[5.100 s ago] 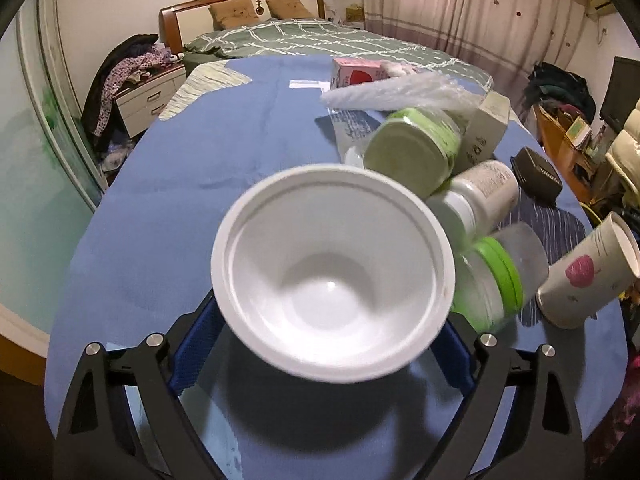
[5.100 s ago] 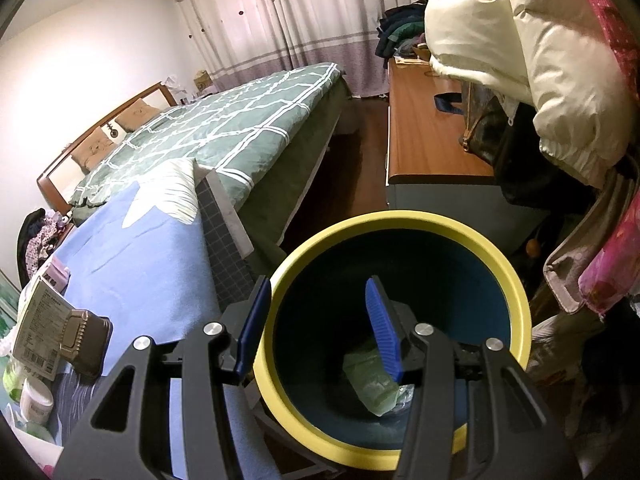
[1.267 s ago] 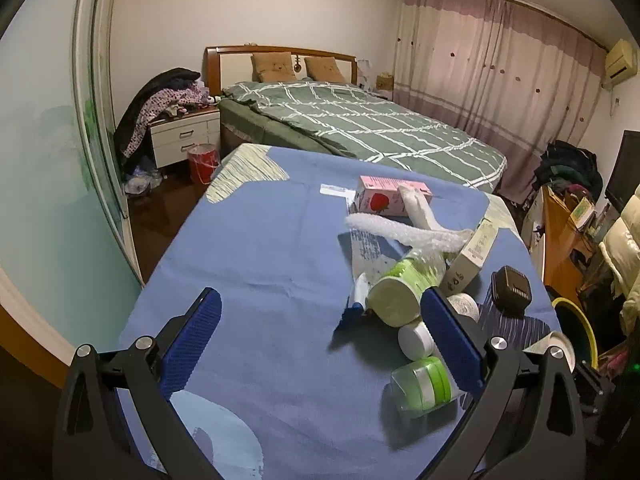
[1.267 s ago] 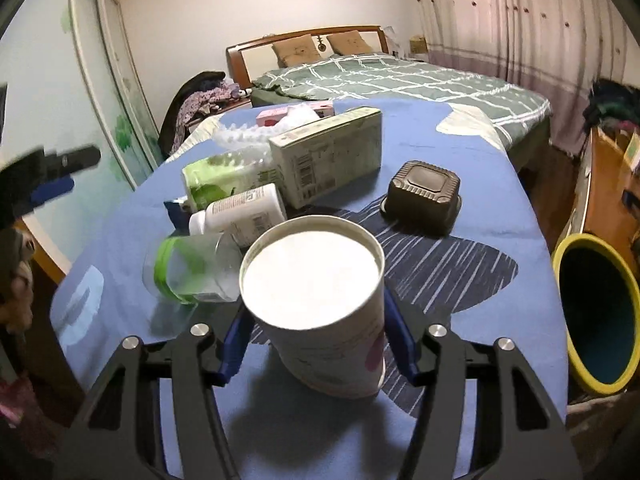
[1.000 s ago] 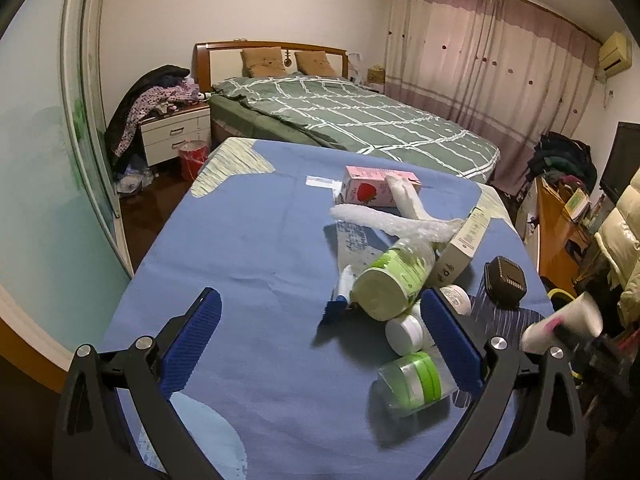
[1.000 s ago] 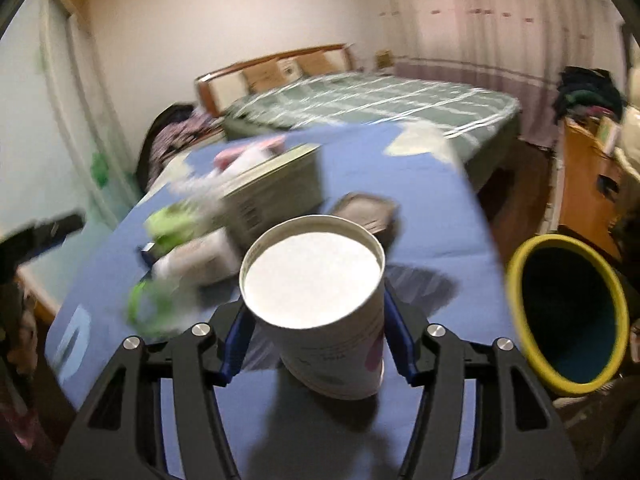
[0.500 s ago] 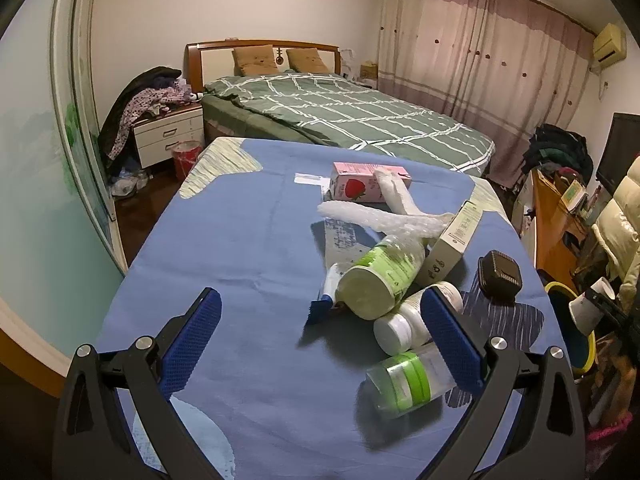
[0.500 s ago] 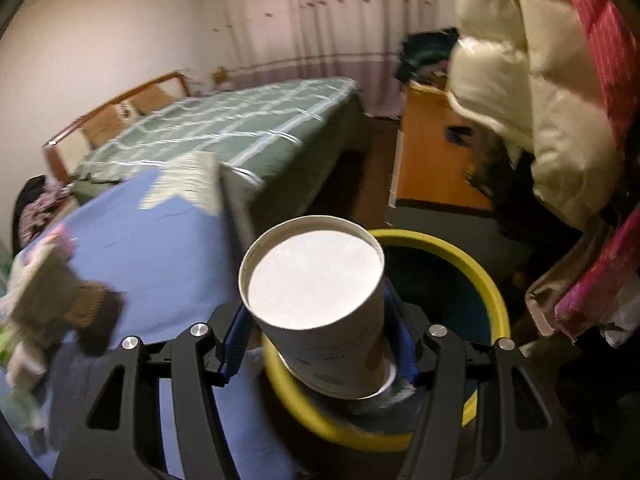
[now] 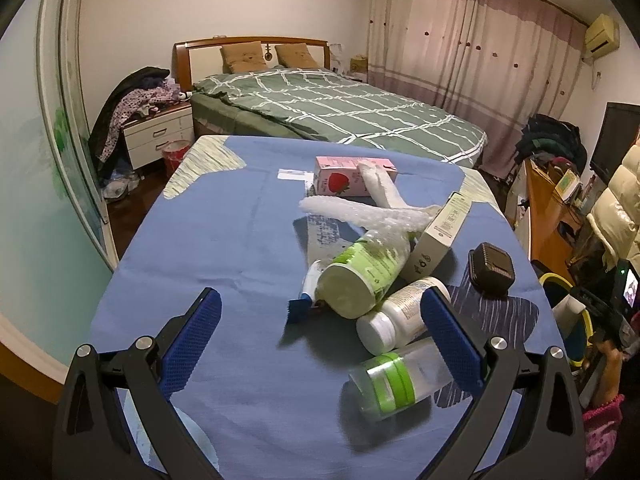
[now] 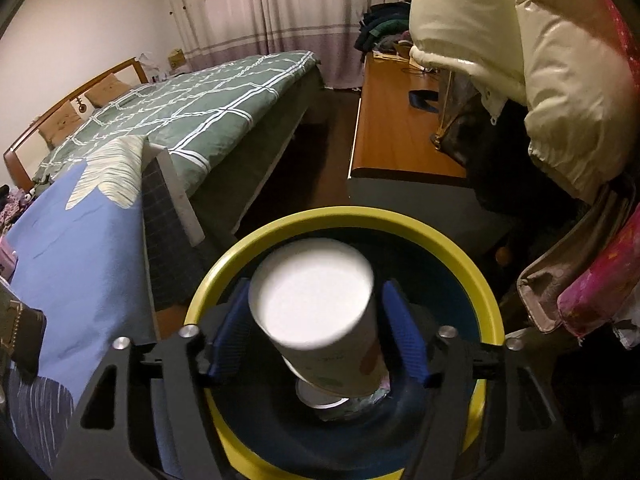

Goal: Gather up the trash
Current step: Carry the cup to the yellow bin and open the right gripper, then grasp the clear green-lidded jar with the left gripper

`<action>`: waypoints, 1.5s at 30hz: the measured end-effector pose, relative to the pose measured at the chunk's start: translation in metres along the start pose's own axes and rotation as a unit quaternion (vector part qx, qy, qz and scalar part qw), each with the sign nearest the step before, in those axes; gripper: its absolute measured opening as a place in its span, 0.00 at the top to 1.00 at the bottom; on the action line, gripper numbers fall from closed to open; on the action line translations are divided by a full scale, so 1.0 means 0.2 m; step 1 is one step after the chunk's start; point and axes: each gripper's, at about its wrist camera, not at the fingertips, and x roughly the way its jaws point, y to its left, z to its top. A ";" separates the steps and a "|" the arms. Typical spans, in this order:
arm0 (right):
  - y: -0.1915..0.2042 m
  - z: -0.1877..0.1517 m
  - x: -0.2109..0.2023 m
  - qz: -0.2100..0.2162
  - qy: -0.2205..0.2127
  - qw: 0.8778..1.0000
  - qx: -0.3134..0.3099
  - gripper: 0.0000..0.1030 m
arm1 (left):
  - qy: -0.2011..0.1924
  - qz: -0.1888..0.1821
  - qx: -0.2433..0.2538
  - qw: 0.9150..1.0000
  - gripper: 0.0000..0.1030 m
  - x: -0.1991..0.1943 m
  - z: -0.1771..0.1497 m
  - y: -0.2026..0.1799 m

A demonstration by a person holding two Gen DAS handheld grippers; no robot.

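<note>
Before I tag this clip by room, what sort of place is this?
A lived-in bedroom, most likely in a home: a bed with a green checked cover and pillows, a nightstand piled with clothes, and long curtains. The trash lies on a blue-covered table at the foot of the bed.

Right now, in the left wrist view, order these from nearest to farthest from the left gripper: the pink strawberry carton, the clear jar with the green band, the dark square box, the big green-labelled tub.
1. Clear jar with the green band: lying right by the left gripper's right jaw.
2. Big green-labelled tub: mid-table, on its side.
3. Dark square box: right edge of the table.
4. Pink strawberry carton: far end, toward the bed.
</note>
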 end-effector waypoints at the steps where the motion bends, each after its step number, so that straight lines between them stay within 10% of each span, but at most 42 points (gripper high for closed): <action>1: 0.00 0.00 0.00 0.000 -0.001 1.000 0.000 0.34 | 0.000 -0.001 0.001 1.000 0.05 0.00 0.00 0.00; 25: 0.36 0.03 -0.26 0.018 -0.093 0.996 0.004 0.30 | 0.065 -0.053 0.049 0.995 0.05 0.13 -0.23 -0.25; 35: 0.37 0.03 -0.24 0.030 -0.093 0.995 0.001 0.30 | 0.090 -0.020 0.041 0.995 0.05 0.26 -0.29 -0.32; 45: 0.36 0.03 -0.24 0.038 -0.094 0.995 0.002 0.30 | 0.096 -0.022 0.044 0.994 0.20 0.28 -0.31 -0.33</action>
